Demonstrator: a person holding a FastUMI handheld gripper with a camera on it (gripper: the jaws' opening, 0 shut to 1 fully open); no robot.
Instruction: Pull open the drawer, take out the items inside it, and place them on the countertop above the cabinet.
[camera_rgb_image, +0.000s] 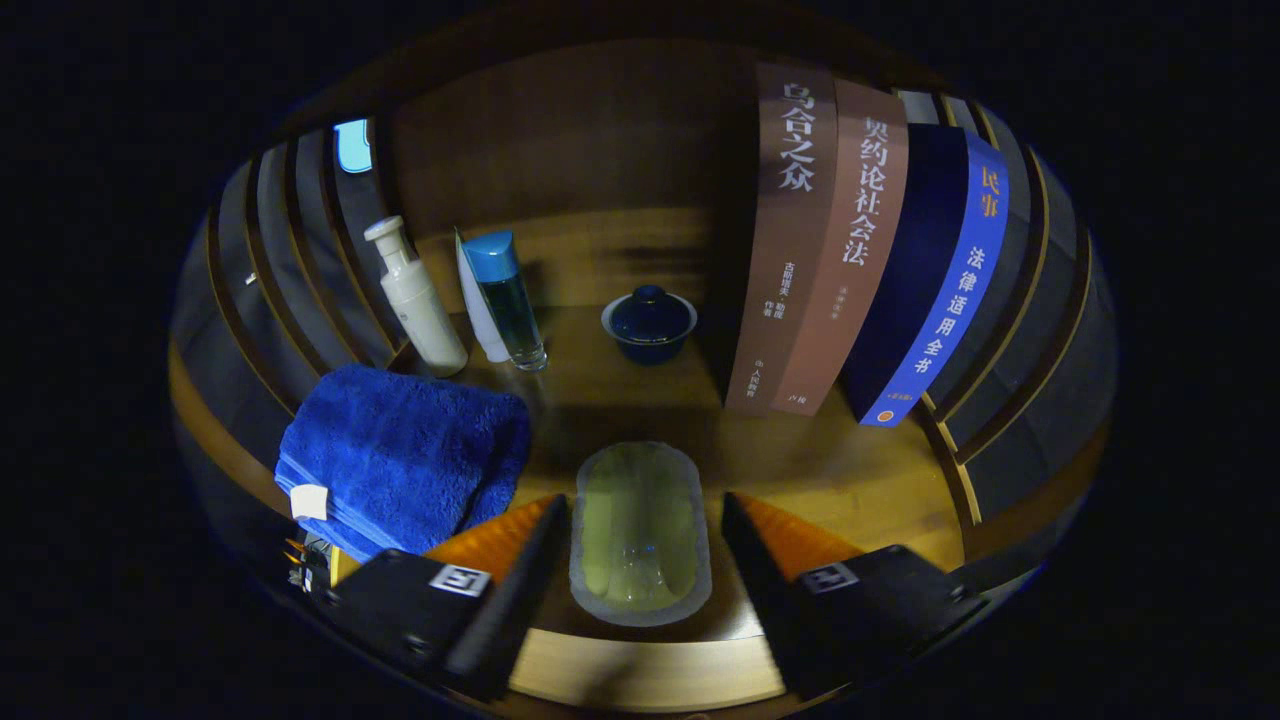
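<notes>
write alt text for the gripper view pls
The gripper has its fingers open either side of a pale green oblong dish lying on a wooden countertop. Beyond stand a folded blue towel, bottles, a lidded blue cup and upright books.

The gripper (640, 540) is pointing forward and tilting slightly down, its two fingers (520, 570) spreading wide apart, jaws standing open. Each finger is showing a square marker near its base. Nothing is touching either fingertip, and neither finger is pressing on anything; a gap is lying between them
</notes>
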